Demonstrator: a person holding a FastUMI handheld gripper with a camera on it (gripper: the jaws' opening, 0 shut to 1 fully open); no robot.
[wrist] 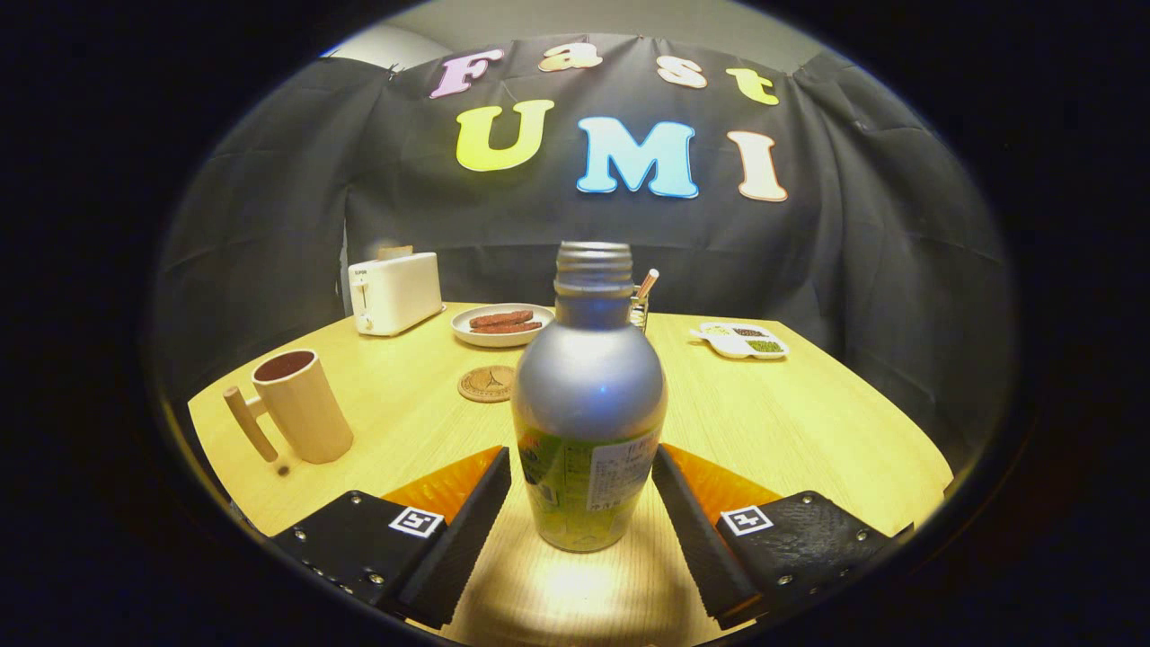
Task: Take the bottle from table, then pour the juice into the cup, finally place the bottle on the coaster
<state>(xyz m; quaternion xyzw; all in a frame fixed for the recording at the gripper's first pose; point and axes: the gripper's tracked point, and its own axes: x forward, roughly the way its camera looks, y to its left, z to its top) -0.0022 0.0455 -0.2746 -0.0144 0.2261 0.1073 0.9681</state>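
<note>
the gripper [584, 503] stands open, a finger on each flank of the bottle [588, 422], and the inner faces look very near its label band or just brushing it; whether either one presses yet cannot be told, so treat it as not gripped. the bottle stands upright on the table [791, 422], cap off, threaded neck bare, silver shoulder above a green label.

judging from this, the step in hand is the take. to do it well, close evenly so both fingers meet the body together and it is not nudged sideways; the wall is round and smooth, so a lopsided squeeze could roll or tip it. gripping at the label band, below the shoulder, seems sound. since the mouth is open, lift straight up and hold it level until it is over the cup.

taking the bottle as the landmark: the cup [301, 409], a tall pale mug with a side handle, stands well to its left and about level with it. the coaster [486, 384] lies just beyond the bottle and a little left, bare. farther behind sit a plate of sausages [503, 324], a toaster [395, 292] beyond the cup's side, and a divided dish [742, 341] off to the right.
</note>
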